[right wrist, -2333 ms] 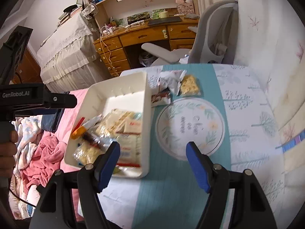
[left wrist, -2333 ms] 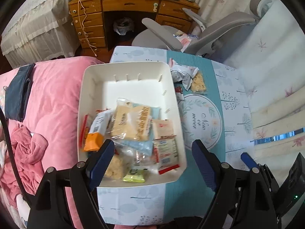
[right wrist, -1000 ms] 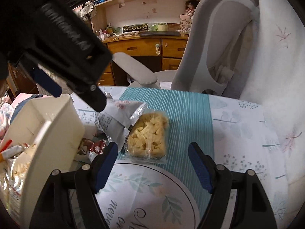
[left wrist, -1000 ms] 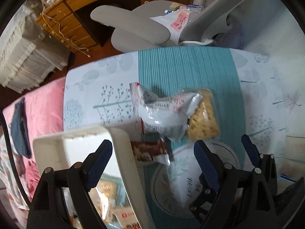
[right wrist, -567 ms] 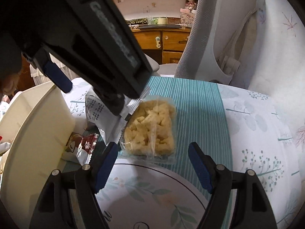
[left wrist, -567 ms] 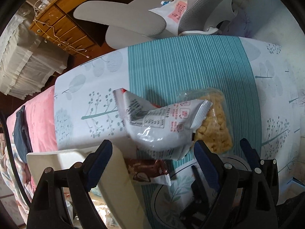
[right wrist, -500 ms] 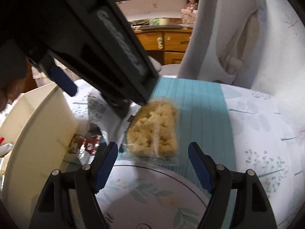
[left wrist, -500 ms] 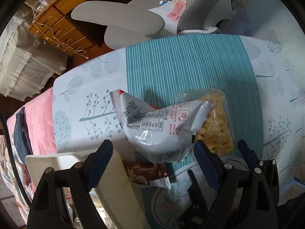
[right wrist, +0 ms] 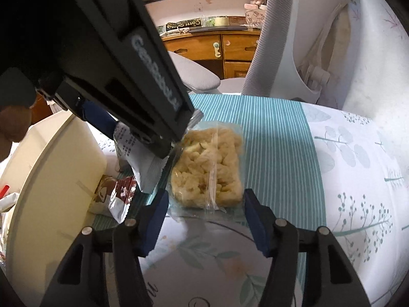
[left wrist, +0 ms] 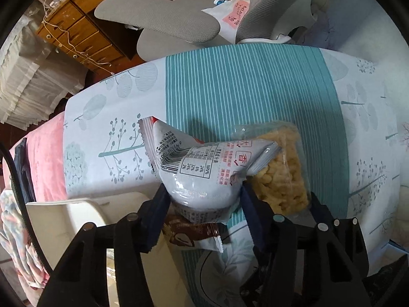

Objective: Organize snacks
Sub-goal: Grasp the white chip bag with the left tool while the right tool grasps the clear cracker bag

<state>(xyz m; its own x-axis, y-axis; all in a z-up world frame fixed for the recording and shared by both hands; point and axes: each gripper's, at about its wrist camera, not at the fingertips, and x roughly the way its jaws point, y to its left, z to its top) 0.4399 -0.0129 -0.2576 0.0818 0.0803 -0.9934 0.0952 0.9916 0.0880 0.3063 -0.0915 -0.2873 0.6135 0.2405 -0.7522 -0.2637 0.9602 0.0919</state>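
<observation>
My left gripper (left wrist: pixel 204 194) has both pads pressed into the grey snack bag (left wrist: pixel 204 168) — clenched on its near end. That bag lies on the patterned tablecloth (left wrist: pixel 242 89), just beside the white bin (left wrist: pixel 64 212) and overlapping the clear packet of yellow puffs (left wrist: pixel 281 176). A brown-and-white wrapper (left wrist: pixel 191 232) peeks out under the bag, against the bin's wall. My right gripper (right wrist: pixel 205 204) sits wide apart either side of the puff packet's near end — whether the pads touch it, I can't tell. A grey chair (left wrist: pixel 158 18) stands beyond the cloth.
</observation>
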